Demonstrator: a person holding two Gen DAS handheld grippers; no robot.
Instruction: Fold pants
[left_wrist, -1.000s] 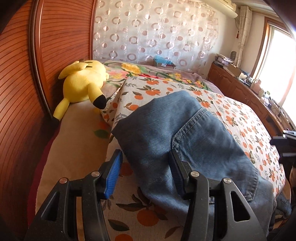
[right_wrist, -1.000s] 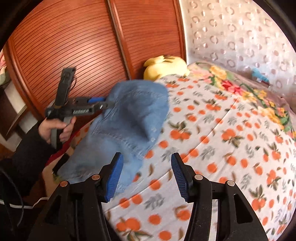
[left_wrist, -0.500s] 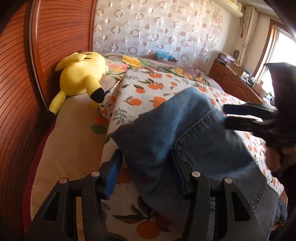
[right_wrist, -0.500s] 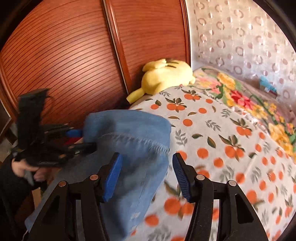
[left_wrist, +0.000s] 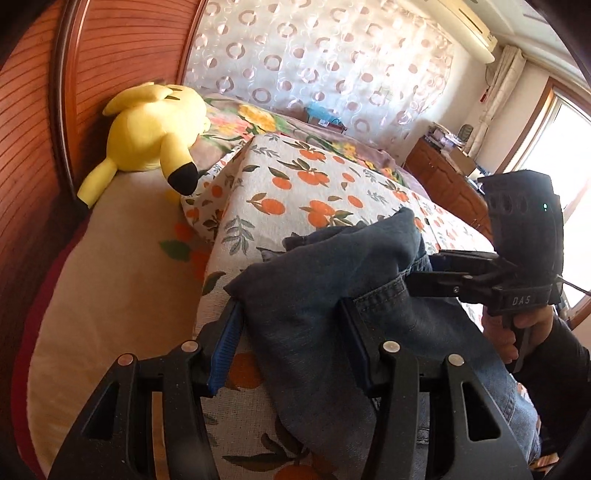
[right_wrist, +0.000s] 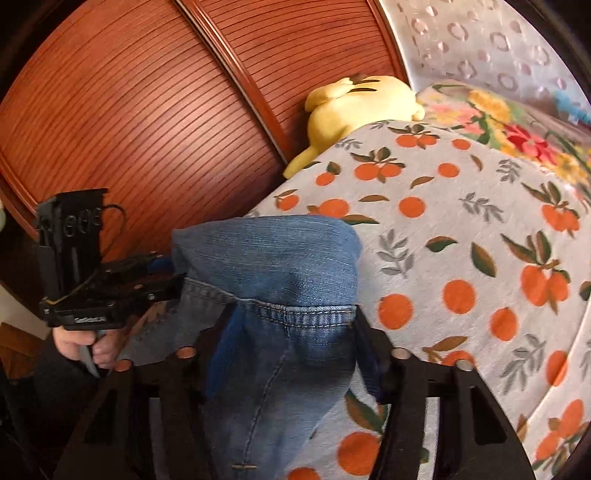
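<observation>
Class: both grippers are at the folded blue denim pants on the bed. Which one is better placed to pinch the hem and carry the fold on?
Probably the right gripper: the stitched hem of the blue denim pants lies between its open fingers. The left gripper straddles plain cloth.

A bedroom in a home: big bed with an orange-fruit blanket (left_wrist: 295, 192), yellow plush toy (left_wrist: 155, 129) at ten o'clock, curtain (left_wrist: 314, 66) at twelve.
</observation>
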